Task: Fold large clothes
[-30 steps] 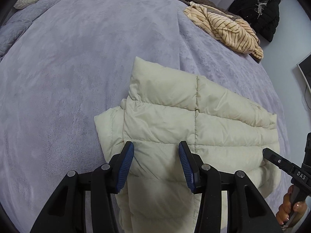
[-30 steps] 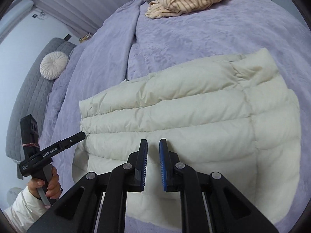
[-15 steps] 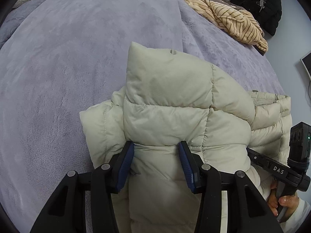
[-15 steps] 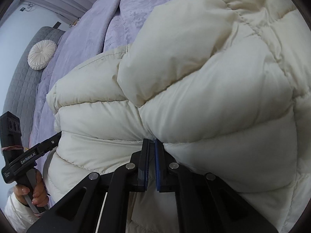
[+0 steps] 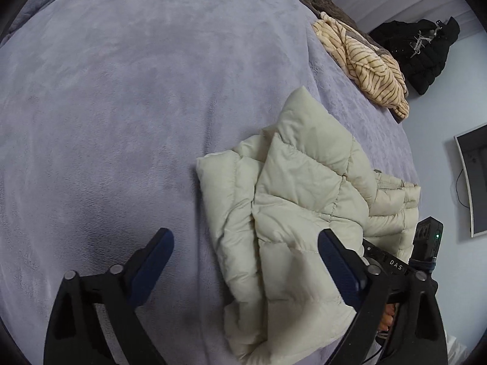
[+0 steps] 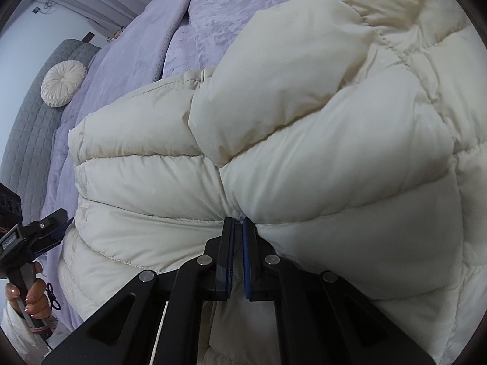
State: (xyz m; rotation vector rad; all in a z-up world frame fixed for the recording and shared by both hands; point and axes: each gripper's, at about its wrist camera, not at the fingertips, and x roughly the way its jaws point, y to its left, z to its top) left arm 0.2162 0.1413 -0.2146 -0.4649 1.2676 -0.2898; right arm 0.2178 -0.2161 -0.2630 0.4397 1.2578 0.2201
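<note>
Right wrist view: the right gripper [image 6: 238, 228] pinches a seam of the cream puffer jacket [image 6: 304, 152] filling the frame's centre. The left gripper [image 5: 243, 261] gapes, empty. Puffy, light, probably slippery; seams likely grip best.

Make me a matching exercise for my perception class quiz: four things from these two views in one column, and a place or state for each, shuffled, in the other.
1. left gripper
2. right gripper
3. cream puffer jacket
4. striped garment

A. heaped at the bed's far edge
B. partly folded on the purple blanket
C. open
D. shut on the jacket

Pairs: 1-C, 2-D, 3-B, 4-A
</note>
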